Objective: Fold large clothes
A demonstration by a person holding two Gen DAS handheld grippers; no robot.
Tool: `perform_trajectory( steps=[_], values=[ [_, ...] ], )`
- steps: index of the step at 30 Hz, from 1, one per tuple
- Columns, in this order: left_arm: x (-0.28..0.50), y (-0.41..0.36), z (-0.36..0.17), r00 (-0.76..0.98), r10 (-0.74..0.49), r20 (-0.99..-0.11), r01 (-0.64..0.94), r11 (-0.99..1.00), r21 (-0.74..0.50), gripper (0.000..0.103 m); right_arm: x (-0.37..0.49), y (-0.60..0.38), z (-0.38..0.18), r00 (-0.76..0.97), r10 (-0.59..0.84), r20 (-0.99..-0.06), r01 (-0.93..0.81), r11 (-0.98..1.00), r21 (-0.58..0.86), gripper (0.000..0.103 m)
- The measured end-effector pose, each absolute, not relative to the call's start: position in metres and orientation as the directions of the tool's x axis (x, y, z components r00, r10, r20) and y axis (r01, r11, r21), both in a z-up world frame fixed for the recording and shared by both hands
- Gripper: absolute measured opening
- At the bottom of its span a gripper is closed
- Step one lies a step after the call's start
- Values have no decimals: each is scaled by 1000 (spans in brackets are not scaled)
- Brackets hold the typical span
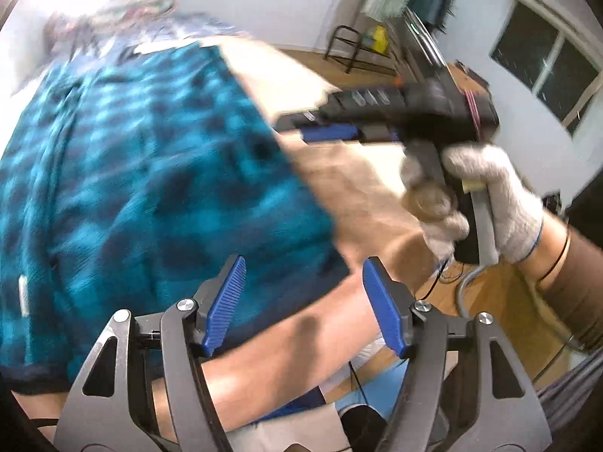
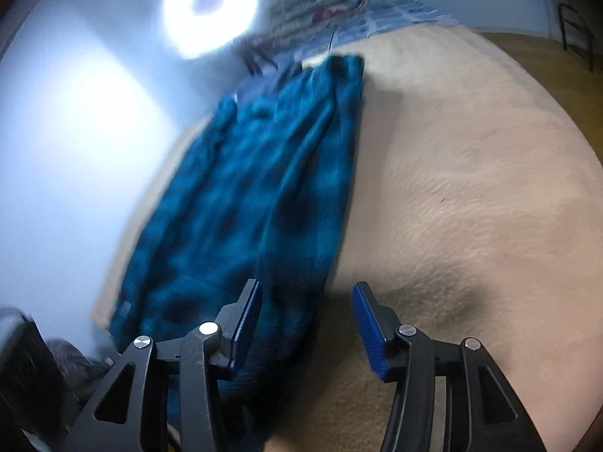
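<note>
A large teal and dark blue plaid garment (image 1: 150, 150) lies stretched out lengthwise on a beige fuzzy surface (image 2: 471, 188). My left gripper (image 1: 301, 267) hangs open above the garment's near right edge, with only a bare forearm (image 1: 282, 339) below it. My right gripper (image 2: 307, 288) is open too. Its left finger is over the garment's (image 2: 256, 188) right edge and its right finger over bare beige surface. In the left wrist view the right gripper (image 1: 297, 122) reaches in from the right, held by a gloved hand (image 1: 490, 196). Both views are blurred.
A pile of patterned clothes (image 2: 320, 0) lies past the garment's far end. A bright ring light (image 2: 211, 0) shines by the white wall at the left. A black rack (image 1: 350, 45) stands on the wooden floor, and a window (image 1: 542, 64) is at the right.
</note>
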State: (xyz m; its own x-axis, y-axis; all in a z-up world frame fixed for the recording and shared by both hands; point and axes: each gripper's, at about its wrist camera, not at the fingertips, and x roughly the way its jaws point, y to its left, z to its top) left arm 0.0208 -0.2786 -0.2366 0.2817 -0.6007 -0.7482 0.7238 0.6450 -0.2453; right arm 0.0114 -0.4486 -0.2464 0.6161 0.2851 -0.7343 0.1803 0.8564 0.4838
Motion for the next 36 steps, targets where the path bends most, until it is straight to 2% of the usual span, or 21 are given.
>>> perform_trajectory(
  steps=[3, 5, 9, 12, 14, 16, 21, 27, 30, 32, 33, 35, 36],
  values=[
    [16, -310, -252, 226, -564, -794, 744, 626, -233, 67, 4, -458, -237, 656, 249, -712, 201, 852, 483, 58],
    [14, -325, -263, 263, -504, -822, 739, 654, -164, 67, -2, -466, -233, 679, 237, -695, 213, 842, 496, 58],
    [23, -333, -277, 296, -457, -839, 716, 687, -122, 66, -5, -477, -229, 702, 225, -675, 215, 838, 502, 61],
    [33, -329, -279, 319, -449, -835, 685, 718, -124, 42, 1, -484, -228, 700, 245, -671, 210, 827, 522, 64],
    [42, -327, -279, 298, -475, -828, 674, 718, -170, 23, 10, -487, -229, 699, 266, -664, 206, 814, 543, 69],
    [47, -319, -274, 268, -510, -817, 660, 715, -230, 16, 22, -489, -231, 696, 289, -657, 202, 800, 565, 71],
    [55, -292, -248, 240, -615, -751, 590, 707, -390, 13, 61, -499, -249, 702, 310, -641, 251, 734, 631, 71],
    [63, -269, -235, 222, -676, -703, 546, 684, -485, 12, 121, -501, -281, 690, 301, -658, 315, 694, 648, 68],
    [60, -263, -235, 206, -691, -693, 537, 671, -510, 12, 143, -500, -286, 685, 299, -664, 318, 697, 643, 59],
    [65, -260, -237, 190, -706, -682, 519, 662, -541, 12, 158, -498, -288, 676, 316, -666, 314, 694, 648, 40],
    [66, -258, -238, 184, -711, -678, 513, 658, -551, 12, 164, -494, -289, 663, 323, -675, 315, 698, 643, 37],
    [71, -253, -241, 181, -721, -668, 502, 652, -568, 12, 176, -486, -288, 625, 307, -717, 327, 731, 598, 21],
    [72, -251, -241, 178, -726, -664, 496, 649, -577, 12, 180, -480, -285, 602, 285, -746, 333, 759, 560, 18]
  ],
)
